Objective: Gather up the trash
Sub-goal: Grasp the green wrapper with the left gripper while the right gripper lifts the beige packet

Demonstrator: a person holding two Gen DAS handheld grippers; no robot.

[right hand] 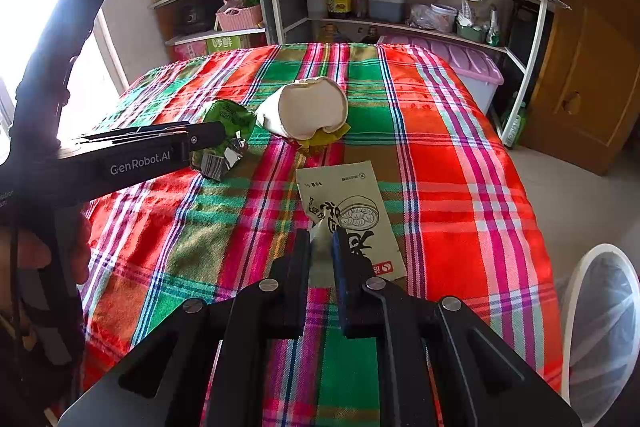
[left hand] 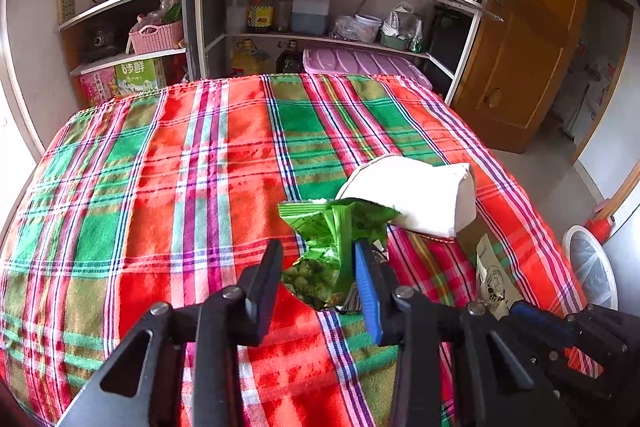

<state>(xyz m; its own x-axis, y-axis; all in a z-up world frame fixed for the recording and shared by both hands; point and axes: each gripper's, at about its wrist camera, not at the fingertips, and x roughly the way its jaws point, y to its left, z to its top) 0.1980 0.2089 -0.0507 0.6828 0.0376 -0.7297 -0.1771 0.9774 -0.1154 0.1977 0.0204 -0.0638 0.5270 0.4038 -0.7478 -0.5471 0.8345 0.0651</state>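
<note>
My left gripper (left hand: 320, 267) straddles the green snack bag (left hand: 332, 247) on the desk (left hand: 160, 187), pads not clearly pressing, while my right gripper (right hand: 322, 247) pinches the paper packet (right hand: 348, 203) for binning.

The near end of the green snack bag (left hand: 336, 247) sits behind the left gripper (left hand: 318, 267) fingers, so whether the pads touch it cannot be told. The paper pouch (right hand: 352, 211) has its near corner hidden between the right gripper (right hand: 322, 251) fingers. A yellow wrapper (right hand: 324, 137) shows only as an edge under the white paper roll (right hand: 304, 111). The bin (right hand: 600, 327) is cut off by the picture's right edge.
</note>
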